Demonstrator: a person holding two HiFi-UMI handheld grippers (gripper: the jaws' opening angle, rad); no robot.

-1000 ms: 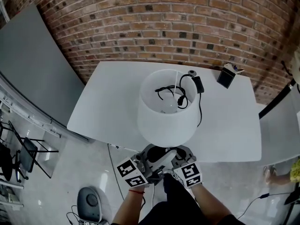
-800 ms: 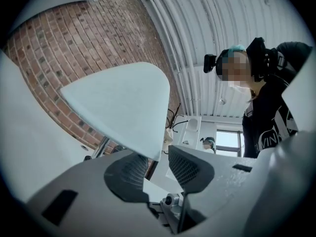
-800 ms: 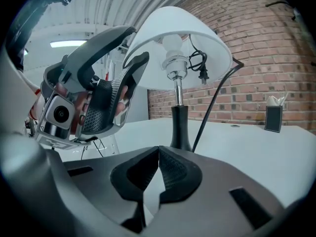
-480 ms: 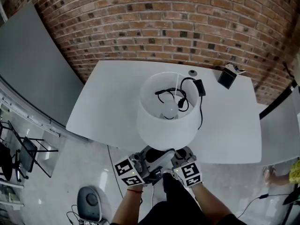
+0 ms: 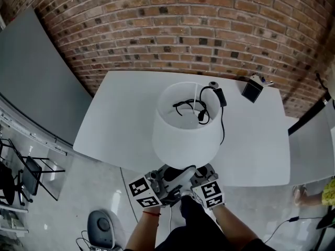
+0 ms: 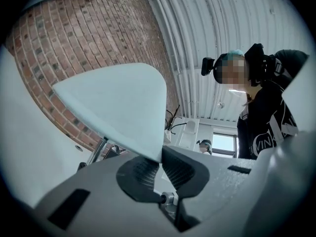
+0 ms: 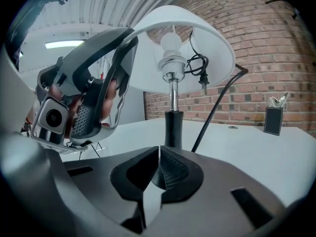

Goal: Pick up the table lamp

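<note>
L gripper (image 6: 160, 163) jaws are closing on the lower rim of the lamp shade (image 6: 118, 107), one pad each side, prob. to steady it. R gripper (image 7: 159, 157) has jaws together, empty, just before the black stem (image 7: 173, 125). The table lamp (image 5: 186, 132) stands near the front edge of the white table (image 5: 120, 114).

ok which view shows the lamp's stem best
The right gripper view: the stem stands bare under the shade, chrome above, black below. The head view looks down into the shade, which hides the stem. The left gripper view shows mostly the shade's edge.
</note>
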